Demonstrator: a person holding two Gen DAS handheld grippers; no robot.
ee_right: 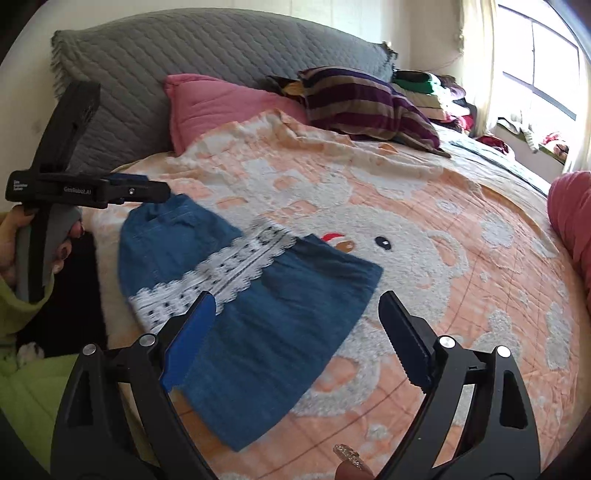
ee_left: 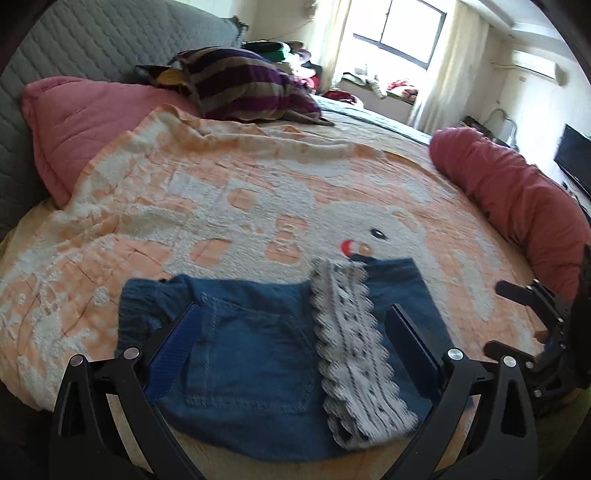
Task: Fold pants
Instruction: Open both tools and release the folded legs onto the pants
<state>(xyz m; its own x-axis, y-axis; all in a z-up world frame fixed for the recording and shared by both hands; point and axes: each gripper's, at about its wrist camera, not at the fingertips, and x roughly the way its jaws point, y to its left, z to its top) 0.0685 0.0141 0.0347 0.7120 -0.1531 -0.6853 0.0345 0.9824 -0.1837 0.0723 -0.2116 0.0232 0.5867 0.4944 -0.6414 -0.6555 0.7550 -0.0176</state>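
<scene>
Your left gripper (ee_left: pixel 295 343) and right gripper (ee_right: pixel 297 339) hung with jaws wide, holding nothing — the pants (ee_right: pixel 258 306) lay folded on the bed (ee_right: pixel 443 258). Next you'd judge whether another fold is needed.

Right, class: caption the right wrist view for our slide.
Folded blue denim pants with white lace trim lie on the peach bear-print blanket; open right tool above.

A home bedroom: a bed (ee_right: pixel 480 240) with pillows (ee_right: pixel 207 103), a quilted headboard (ee_right: pixel 184 48) and a curtained window (ee_left: pixel 399 29).

The left gripper (ee_right: pixel 147 192) body reads "GenRoboLAI"; smaller print is illegible.
</scene>
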